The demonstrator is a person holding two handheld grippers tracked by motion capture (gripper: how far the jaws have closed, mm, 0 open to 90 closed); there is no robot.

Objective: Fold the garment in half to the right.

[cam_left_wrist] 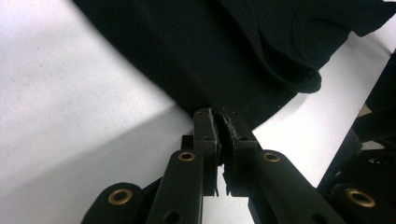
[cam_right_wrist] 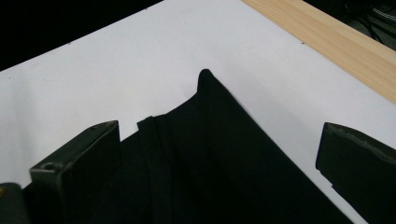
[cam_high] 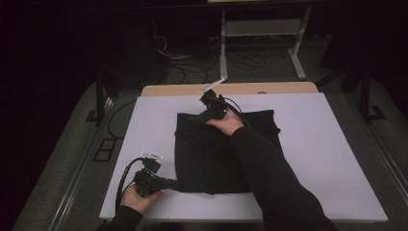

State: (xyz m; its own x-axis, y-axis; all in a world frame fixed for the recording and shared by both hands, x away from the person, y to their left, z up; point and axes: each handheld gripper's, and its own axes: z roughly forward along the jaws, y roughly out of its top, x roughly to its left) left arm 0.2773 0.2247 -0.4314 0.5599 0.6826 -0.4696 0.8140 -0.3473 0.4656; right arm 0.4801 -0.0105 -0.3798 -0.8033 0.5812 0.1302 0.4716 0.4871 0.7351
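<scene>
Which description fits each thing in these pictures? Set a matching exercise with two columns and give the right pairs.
Column one:
1. left gripper
2. right gripper
3. black garment
4. white table cover

Column two:
A. jaws wide open above the cloth's far left corner
B. lies folded in the middle of the table
C. jaws shut on the cloth's near left corner
D. spread flat under the cloth

Pairs: 1-C, 2-A, 3-B, 4-D

Black garment (cam_high: 219, 156), folded, flat on white table (cam_high: 312, 159)
</scene>
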